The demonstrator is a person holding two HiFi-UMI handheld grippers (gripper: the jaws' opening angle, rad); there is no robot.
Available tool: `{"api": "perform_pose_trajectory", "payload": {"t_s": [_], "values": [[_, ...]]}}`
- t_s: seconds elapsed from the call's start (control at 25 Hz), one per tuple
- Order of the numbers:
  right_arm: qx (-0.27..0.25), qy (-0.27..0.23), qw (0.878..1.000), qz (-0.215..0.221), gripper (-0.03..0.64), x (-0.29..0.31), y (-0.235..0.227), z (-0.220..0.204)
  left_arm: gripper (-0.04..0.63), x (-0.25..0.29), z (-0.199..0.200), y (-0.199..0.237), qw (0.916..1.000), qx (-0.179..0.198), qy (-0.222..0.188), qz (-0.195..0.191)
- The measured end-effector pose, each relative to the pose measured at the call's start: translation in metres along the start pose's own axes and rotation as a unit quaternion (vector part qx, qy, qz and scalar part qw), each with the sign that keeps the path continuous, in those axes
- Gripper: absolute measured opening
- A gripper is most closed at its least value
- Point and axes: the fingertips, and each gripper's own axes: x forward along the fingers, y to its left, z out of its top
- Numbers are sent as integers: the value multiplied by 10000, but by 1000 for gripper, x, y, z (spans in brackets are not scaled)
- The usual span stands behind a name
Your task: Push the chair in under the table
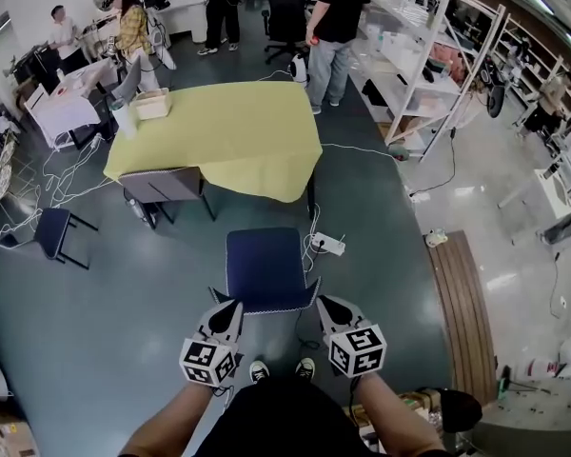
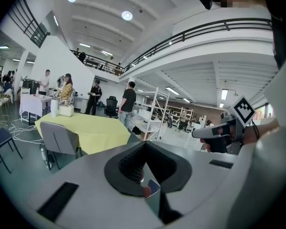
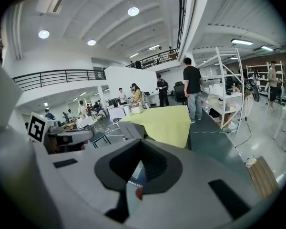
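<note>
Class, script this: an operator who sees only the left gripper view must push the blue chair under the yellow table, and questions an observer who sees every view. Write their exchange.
Operator: Where is the blue chair?
Observer: The head view shows the blue chair straight ahead of you, standing apart from the table.
Operator: Is anything on the floor on the way?
Observer: Yes. A power strip lies just right of the chair's front corner, between the chair and the table. It might catch a leg.
</note>
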Motion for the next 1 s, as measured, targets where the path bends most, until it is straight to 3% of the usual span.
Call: {"api": "perform_pose_trajectory", "payload": {"t_s": [0.24, 0.52, 1.0], "values": [[-105, 304, 9995, -62, 14, 11, 0, -26, 9, -1, -23, 5, 9995, 209, 234, 41], [-412, 797, 9960, -21, 14, 43, -8, -64, 9, 5, -70, 27, 9976, 69, 647, 218], [-658, 1815, 9805, 365, 15, 100, -13, -152, 9, 34, -143, 47, 9908, 231, 1308, 255]]}}
